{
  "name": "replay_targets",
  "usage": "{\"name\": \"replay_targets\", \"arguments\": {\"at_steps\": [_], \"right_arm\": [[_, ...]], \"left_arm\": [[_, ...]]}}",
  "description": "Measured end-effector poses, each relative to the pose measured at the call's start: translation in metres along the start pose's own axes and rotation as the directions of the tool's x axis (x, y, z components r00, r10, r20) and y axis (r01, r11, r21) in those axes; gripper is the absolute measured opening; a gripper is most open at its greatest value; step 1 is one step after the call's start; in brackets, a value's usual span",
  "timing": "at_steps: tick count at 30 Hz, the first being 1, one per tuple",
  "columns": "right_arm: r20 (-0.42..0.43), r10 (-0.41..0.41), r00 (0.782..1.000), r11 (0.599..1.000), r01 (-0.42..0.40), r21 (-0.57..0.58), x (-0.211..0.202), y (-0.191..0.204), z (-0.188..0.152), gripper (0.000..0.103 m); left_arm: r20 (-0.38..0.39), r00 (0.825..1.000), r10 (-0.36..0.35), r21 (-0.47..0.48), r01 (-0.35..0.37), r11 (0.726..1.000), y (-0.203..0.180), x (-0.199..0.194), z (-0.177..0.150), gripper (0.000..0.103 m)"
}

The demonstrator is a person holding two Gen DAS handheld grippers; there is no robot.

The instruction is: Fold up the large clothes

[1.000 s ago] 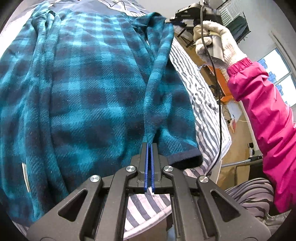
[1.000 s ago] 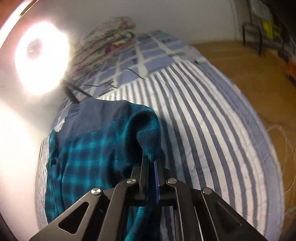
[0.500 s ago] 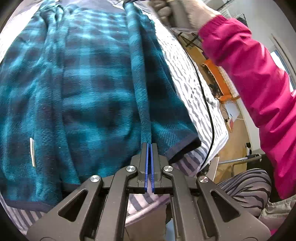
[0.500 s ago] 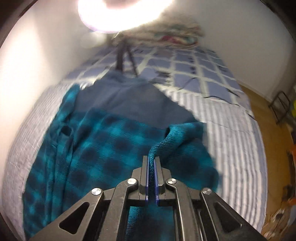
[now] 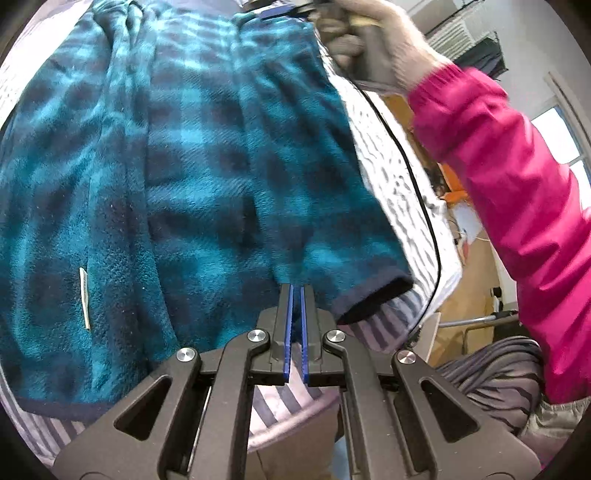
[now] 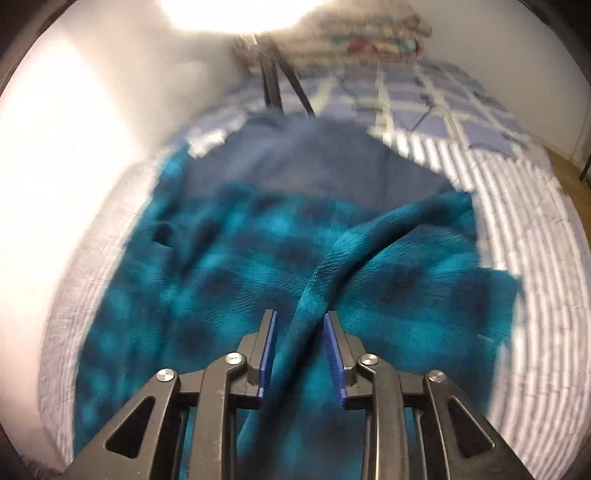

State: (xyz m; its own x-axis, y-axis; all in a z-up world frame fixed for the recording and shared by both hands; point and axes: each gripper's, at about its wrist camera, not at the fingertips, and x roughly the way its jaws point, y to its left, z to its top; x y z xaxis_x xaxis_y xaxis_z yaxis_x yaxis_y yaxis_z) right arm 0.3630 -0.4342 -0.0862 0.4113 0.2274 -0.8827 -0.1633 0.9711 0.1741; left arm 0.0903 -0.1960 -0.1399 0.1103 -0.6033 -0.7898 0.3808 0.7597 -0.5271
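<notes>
A teal plaid fleece garment [image 5: 207,177] lies spread on the striped bedcover [image 5: 388,177], its right side folded over the body. My left gripper [image 5: 296,291] is shut on the fold's edge near the dark hem [image 5: 373,299]. In the right wrist view the same garment [image 6: 240,258] lies below my right gripper [image 6: 300,315]. Its jaws are opening, and a twisted ridge of fleece [image 6: 314,291] runs loose between the blue pads [image 6: 267,339]. In the left wrist view, a gloved hand [image 5: 380,48] in a pink sleeve [image 5: 509,177] holds the right gripper at the garment's top edge.
A stack of folded blankets [image 6: 369,33] sits at the head of the bed beside dark tripod legs [image 6: 273,85] and a bright lamp [image 6: 236,11]. A black cable [image 5: 417,184] hangs from the right gripper. Wooden floor [image 5: 454,314] lies beyond the bed's right edge.
My right gripper carried the garment's side across onto the body and lowered it, then its jaws parted from the fleece. The left gripper stayed shut at the hem.
</notes>
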Motion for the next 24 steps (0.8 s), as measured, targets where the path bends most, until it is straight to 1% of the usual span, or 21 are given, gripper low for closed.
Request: {"name": "replay_targets", "arguments": {"at_steps": [1,2,4,6,8,9,10,12,14,15,16,18,19,22,24], "right_arm": [[0.024,0.001,1.0,1.0,-0.001,0.004,-0.022,-0.002,-0.006,0.027],[0.035,0.006,0.999,1.0,-0.006,0.013,-0.036,-0.003,-0.011,0.027],[0.061,0.033,0.998,0.999,-0.036,0.04,-0.072,-0.008,-0.026,0.027],[0.078,0.034,0.996,0.998,-0.038,0.058,-0.108,-0.011,-0.051,0.028],[0.085,0.035,0.996,0.997,-0.041,0.07,-0.135,-0.012,-0.079,0.03],[0.082,0.035,0.996,0.996,-0.042,0.078,-0.144,-0.012,-0.091,0.031],[0.077,0.037,0.996,0.995,-0.044,0.086,-0.151,-0.012,-0.101,0.033],[0.051,0.053,0.997,0.992,-0.058,0.115,-0.163,-0.013,-0.134,0.035],[0.017,0.066,0.998,0.986,-0.068,0.154,-0.166,-0.014,-0.165,0.035],[-0.004,0.089,0.996,0.979,-0.087,0.186,-0.165,-0.015,-0.185,0.038],[-0.024,0.11,0.994,0.972,-0.103,0.21,-0.163,-0.016,-0.199,0.038],[-0.075,0.152,0.986,0.956,-0.127,0.264,-0.153,-0.017,-0.233,0.038],[-0.096,0.168,0.981,0.949,-0.134,0.285,-0.147,-0.019,-0.247,0.038],[-0.134,0.208,0.969,0.927,-0.151,0.343,-0.13,-0.022,-0.273,0.038],[-0.135,0.28,0.95,0.894,-0.207,0.398,-0.118,-0.028,-0.281,0.038]], "left_arm": [[0.01,1.0,0.004,0.006,-0.004,1.0,-0.001,-0.004,-0.001,0.0],[0.02,1.0,0.007,0.013,-0.007,1.0,-0.002,-0.008,-0.001,0.0],[0.036,0.999,0.005,0.027,-0.006,1.0,-0.003,-0.017,-0.002,0.0],[0.051,0.999,0.005,0.034,-0.007,0.999,-0.005,-0.024,-0.003,0.0],[0.069,0.997,-0.018,0.016,0.017,1.0,-0.002,-0.035,-0.003,0.001],[0.074,0.997,-0.028,0.006,0.028,1.0,0.002,-0.038,-0.004,0.006],[0.088,0.995,-0.039,-0.006,0.039,0.999,0.005,-0.043,-0.002,0.015],[0.108,0.994,-0.026,-0.022,0.029,0.999,0.006,-0.046,0.002,0.022],[0.097,0.994,-0.042,-0.042,0.046,0.998,0.007,-0.041,0.006,0.022],[0.076,0.996,-0.055,-0.054,0.059,0.997,0.01,-0.036,0.008,0.025],[0.055,0.996,-0.064,-0.073,0.068,0.995,0.012,-0.027,0.009,0.028],[0.027,0.996,-0.08,-0.127,0.083,0.988,0.02,-0.014,0.007,0.028],[0.005,0.996,-0.085,-0.139,0.085,0.987,0.022,-0.006,0.006,0.028],[-0.032,0.998,-0.061,-0.154,0.055,0.986,0.025,0.014,0.004,0.028],[-0.051,0.997,-0.058,-0.144,0.051,0.988,0.023,0.023,0.002,0.028]]}}
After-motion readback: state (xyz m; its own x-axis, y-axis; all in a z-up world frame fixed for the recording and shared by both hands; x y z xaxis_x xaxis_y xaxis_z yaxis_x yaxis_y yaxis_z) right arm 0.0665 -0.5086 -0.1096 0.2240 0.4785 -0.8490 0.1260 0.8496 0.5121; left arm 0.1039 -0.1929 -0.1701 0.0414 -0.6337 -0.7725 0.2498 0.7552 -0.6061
